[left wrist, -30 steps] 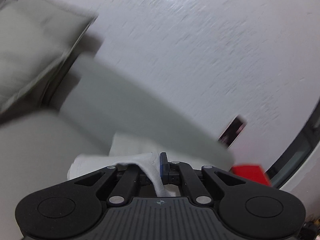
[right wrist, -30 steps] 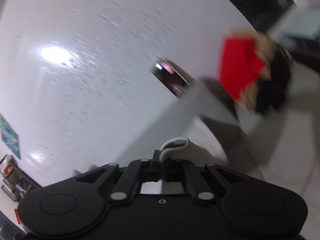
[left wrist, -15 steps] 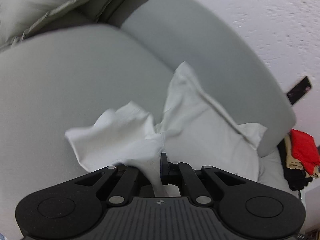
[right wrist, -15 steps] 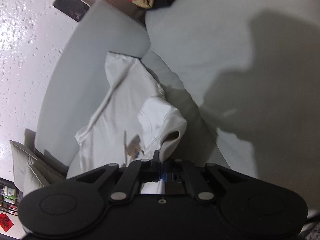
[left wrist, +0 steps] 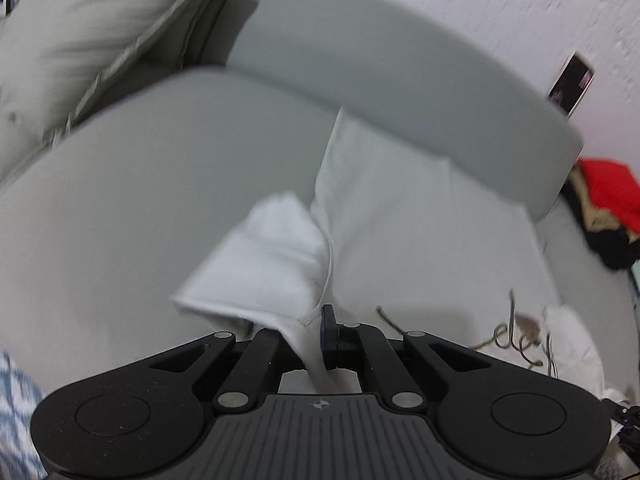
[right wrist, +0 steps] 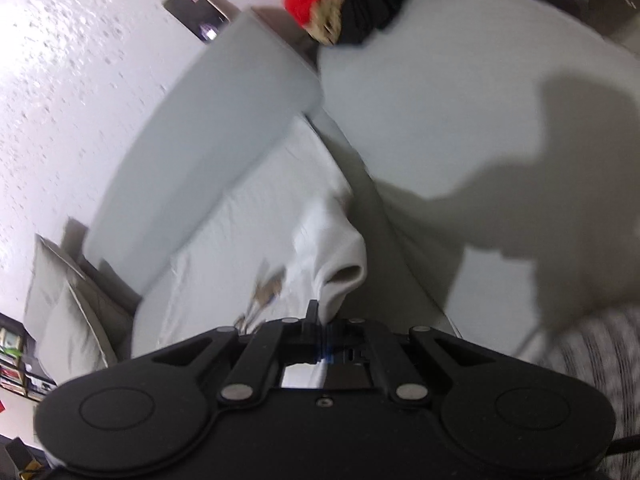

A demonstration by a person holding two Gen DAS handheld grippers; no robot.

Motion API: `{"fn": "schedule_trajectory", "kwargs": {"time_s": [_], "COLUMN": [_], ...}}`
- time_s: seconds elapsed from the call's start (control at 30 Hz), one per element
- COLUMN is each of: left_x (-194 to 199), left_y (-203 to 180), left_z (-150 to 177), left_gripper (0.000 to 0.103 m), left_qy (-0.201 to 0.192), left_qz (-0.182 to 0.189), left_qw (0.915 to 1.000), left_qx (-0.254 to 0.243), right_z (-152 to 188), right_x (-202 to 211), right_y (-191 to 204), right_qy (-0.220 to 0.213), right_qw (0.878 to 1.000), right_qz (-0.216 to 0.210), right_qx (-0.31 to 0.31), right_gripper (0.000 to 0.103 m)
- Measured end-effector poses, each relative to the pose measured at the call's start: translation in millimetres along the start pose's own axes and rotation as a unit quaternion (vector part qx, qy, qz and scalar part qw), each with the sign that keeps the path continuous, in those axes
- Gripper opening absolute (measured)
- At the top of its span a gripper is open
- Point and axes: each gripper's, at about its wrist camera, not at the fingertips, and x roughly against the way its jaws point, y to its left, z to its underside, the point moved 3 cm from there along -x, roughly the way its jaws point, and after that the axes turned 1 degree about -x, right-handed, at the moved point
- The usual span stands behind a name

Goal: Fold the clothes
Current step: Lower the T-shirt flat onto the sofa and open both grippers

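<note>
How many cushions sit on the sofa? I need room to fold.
1 visible: a pale cushion at the sofa's far-left end, against its backrest. Others may sit out of frame.

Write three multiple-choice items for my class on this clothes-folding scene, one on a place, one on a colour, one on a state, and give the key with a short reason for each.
1. Where does the far end of the white shirt lie?
A. On the floor
B. On the sofa seat, against the grey backrest
C. Over the pillow

2. What colour is the brightest garment in the clothes pile at the end of the backrest?
A. Red
B. Green
C. Yellow

3. What state is the left gripper in?
A. Open above the shirt
B. Shut with nothing between the jaws
C. Shut on the shirt

Key:
1 B, the shirt spreads over the seat up to the backrest.
2 A, a red piece lies with tan and black ones.
3 C, white cloth runs between the closed jaws; the right gripper pinches the shirt too.
</note>
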Motion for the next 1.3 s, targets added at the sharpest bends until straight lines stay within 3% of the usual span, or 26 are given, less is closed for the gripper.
{"fn": "schedule_trajectory", "kwargs": {"time_s": [0.1, 0.2, 0.3, 0.37, 0.43, 0.53, 0.67, 0.77, 0.83, 0.9, 0.97, 1.0, 1.03, 1.07, 1.1, 1.3], "left_x": [-20.1, -34.4, -21.1, -2.4, 19.8, 37.7, 16.0, -18.2, -40.2, -44.0, -41.8, -42.1, -40.6, -39.2, -37.8, -35.8], "left_y": [-1.1, -2.0, -1.7, -0.7, -1.7, -19.5, -66.6, -94.9, -98.1, -94.9, -91.7, -87.4, -85.5, -83.6, -81.7, -87.2], "left_z": [19.5, 33.8, 34.3, 32.4, 30.8, 27.9, 39.0, 56.2, 69.8, 74.9, 76.7, 75.4, 77.3, 79.1, 81.0, 83.4], "left_gripper": [0.003, 0.011, 0.019, 0.020, 0.019, 0.019, 0.022, 0.024, 0.026, 0.027, 0.028, 0.028, 0.028, 0.028, 0.028, 0.028], "left_qy": [0.032, 0.056, 0.050, 0.034, 0.002, -0.043, -0.032, 0.005, 0.043, 0.036, 0.025, 0.023, 0.020, 0.017, 0.014, 0.001], "left_qz": [-0.045, -0.109, -0.154, -0.186, -0.204, -0.141, -0.036, -0.006, -0.008, -0.003, 0.007, 0.014, 0.019, 0.024, 0.029, 0.027], "left_qw": [0.9981, 0.9902, 0.9818, 0.9749, 0.9696, 0.9778, 0.9819, 0.9765, 0.9763, 0.9769, 0.9757, 0.9765, 0.9777, 0.9788, 0.9799, 0.9765], "left_qx": [-0.027, -0.066, -0.100, -0.118, -0.135, -0.149, -0.183, -0.215, -0.212, -0.210, -0.218, -0.214, -0.208, -0.202, -0.197, -0.214], "right_z": [15.1, 20.5, 21.0, 18.7, 16.7, 11.8, 10.8, 15.0, 20.5, 28.6, 34.1, 36.9, 39.1, 40.2, 38.6, -12.6], "right_x": [-13.2, -25.1, -23.6, -14.7, 3.4, 17.3, -26.9, -71.8, -94.6, -106.3, -112.9, -113.5, -112.2, -106.5, -100.2, -35.2], "right_y": [-16.6, -26.7, -30.0, -27.6, -19.4, -6.6, 9.0, 27.3, 37.2, 44.8, 52.8, 56.7, 59.1, 58.1, 55.8, 3.9], "right_qy": [0.012, 0.023, 0.028, 0.023, -0.005, -0.047, 0.016, 0.053, 0.076, 0.086, 0.088, 0.085, 0.080, 0.072, 0.063, -0.028], "right_qw": [1.000, 0.998, 0.996, 0.995, 0.992, 0.985, 0.985, 0.980, 0.974, 0.965, 0.953, 0.947, 0.942, 0.941, 0.942, 0.969], "right_qz": [0.026, 0.053, 0.073, 0.081, 0.095, 0.093, 0.026, 0.019, 0.028, 0.036, 0.047, 0.062, 0.076, 0.088, 0.099, 0.139], "right_qx": [-0.002, 0.012, 0.034, 0.051, 0.083, 0.141, 0.171, 0.192, 0.212, 0.246, 0.285, 0.304, 0.317, 0.319, 0.316, 0.201], "right_gripper": [0.002, 0.003, 0.005, 0.010, 0.029, 0.037, 0.037, 0.037, 0.043, 0.057, 0.061, 0.052, 0.027, 0.013, 0.004, 0.004]}}
